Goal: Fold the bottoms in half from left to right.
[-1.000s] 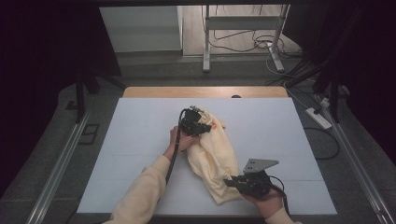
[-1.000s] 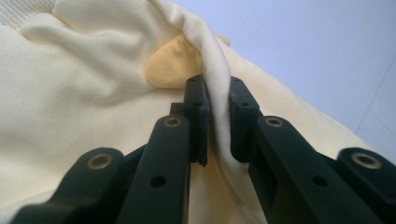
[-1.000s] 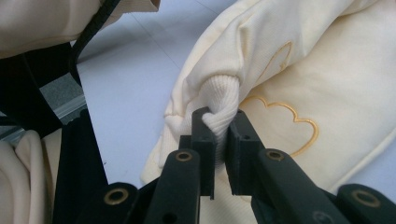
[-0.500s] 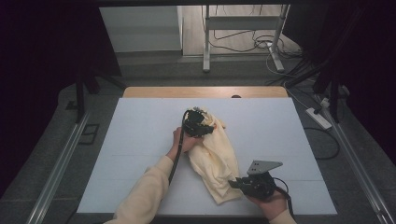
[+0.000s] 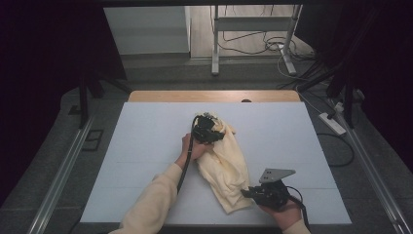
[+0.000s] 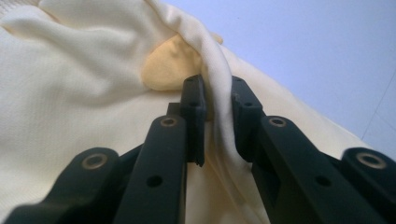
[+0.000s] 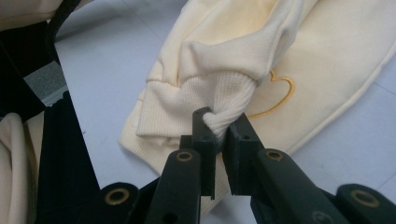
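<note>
Pinching a fold near the top, the left hand-held gripper (image 5: 208, 132) clamps the cream sweatshirt (image 5: 229, 165) lying mid-counter (image 5: 146, 146); the right hand-held gripper (image 5: 253, 192) grips its ribbed cuff (image 7: 219, 100) (likely to stretch it for folding).

We see the left gripper (image 5: 208, 130) out at mid-table, forearm stretched forward in a cream sleeve (image 5: 151, 204), jaws pinched on a fold of the garment (image 5: 229, 165). The right gripper (image 5: 249, 193) sits near the table's front edge, hand (image 5: 281, 210) low behind it, jaws clamped on a ribbed cuff (image 7: 224, 100).
</note>
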The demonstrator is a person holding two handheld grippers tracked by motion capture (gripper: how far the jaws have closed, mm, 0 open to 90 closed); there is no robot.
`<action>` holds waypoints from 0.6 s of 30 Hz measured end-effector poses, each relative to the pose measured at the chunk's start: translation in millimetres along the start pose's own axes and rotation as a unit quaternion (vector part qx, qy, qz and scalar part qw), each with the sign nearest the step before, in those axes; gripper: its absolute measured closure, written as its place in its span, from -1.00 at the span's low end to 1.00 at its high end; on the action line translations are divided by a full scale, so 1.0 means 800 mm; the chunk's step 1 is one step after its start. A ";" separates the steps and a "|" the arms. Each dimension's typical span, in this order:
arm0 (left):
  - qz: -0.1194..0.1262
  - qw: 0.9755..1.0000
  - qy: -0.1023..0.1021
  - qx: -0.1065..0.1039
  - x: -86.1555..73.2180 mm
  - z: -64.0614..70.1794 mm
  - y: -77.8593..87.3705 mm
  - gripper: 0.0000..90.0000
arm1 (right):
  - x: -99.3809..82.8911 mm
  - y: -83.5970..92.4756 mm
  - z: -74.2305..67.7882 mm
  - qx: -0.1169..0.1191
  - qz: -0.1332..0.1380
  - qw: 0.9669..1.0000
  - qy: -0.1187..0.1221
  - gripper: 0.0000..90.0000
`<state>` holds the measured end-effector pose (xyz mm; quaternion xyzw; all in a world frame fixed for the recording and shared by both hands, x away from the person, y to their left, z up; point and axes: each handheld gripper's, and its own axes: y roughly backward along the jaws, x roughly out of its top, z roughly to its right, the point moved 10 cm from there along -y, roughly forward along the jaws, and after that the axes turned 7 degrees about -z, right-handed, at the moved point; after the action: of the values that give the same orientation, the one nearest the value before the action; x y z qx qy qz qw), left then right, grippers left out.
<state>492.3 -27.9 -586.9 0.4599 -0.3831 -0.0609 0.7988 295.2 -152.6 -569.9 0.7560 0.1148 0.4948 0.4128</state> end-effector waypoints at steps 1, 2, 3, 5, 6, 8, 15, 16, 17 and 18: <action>0.000 1.000 0.000 -0.001 0.000 0.000 0.000 0.68 | -0.001 0.000 0.001 0.000 -0.001 1.000 0.000 0.84; 0.001 1.000 -0.001 -0.003 0.000 0.001 0.000 0.60 | -0.001 -0.001 0.002 -0.002 -0.001 1.000 -0.001 0.84; 0.003 1.000 -0.004 0.001 0.001 0.002 0.002 0.51 | -0.002 -0.001 0.002 -0.001 -0.002 1.000 -0.002 0.84; 0.011 1.000 -0.009 0.004 0.003 0.004 0.006 0.36 | -0.002 -0.001 0.004 -0.005 0.001 1.000 -0.001 0.78; 0.014 1.000 -0.013 0.006 0.003 0.006 0.007 0.27 | -0.002 -0.001 0.004 -0.007 0.001 1.000 0.002 0.70; 0.016 1.000 -0.017 0.008 0.003 0.008 0.011 0.11 | -0.001 0.000 0.008 -0.021 0.005 1.000 0.003 0.36; 0.033 0.999 -0.017 0.007 0.000 0.009 0.031 -0.16 | 0.009 0.014 0.022 -0.047 0.029 0.998 -0.016 -0.14; 0.034 0.999 -0.018 0.007 -0.001 0.008 0.034 -0.17 | 0.010 0.015 0.022 -0.048 0.031 0.998 -0.016 -0.15; 0.035 0.999 -0.017 0.008 -0.003 0.008 0.037 -0.18 | 0.011 0.016 0.023 -0.049 0.030 0.998 -0.016 -0.15; 0.038 0.999 -0.017 0.009 -0.005 0.007 0.039 -0.20 | 0.012 0.016 0.024 -0.051 0.032 0.998 -0.016 -0.16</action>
<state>477.8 -12.1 -563.1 0.4512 -0.4144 -0.0348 0.7896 313.0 -164.7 -557.2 0.7452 0.0588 0.5005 0.4368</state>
